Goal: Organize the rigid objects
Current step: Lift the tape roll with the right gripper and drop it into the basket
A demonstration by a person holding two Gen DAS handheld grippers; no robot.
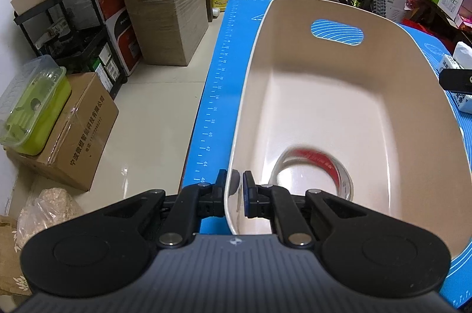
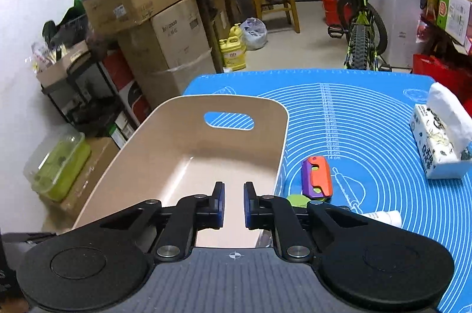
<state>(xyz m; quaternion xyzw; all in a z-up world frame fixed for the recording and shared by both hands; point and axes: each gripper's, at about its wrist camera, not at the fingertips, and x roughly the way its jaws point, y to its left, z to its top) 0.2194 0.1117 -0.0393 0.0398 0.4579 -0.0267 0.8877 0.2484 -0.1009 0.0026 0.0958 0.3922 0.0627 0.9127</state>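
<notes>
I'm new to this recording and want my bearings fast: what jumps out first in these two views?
The large beige plastic bin with an oval handle cutout dominates, sitting on the bright blue silicone mat. The left tool is clamped on the bin's near rim, with a clear glass cup lying inside. To the bin's right on the mat lie an orange-and-purple plastic toy and a white tissue pack.

Blue silicone mat (image 2: 368, 118) with ring markings covers the table. On it: beige bin (image 2: 183, 136) ahead of the right gripper (image 2: 234, 204), orange-purple toy (image 2: 317, 176) and green round item (image 2: 296, 199) just to its right, white tube (image 2: 383, 217) nearer, tissue pack (image 2: 439, 142) far right.
</notes>
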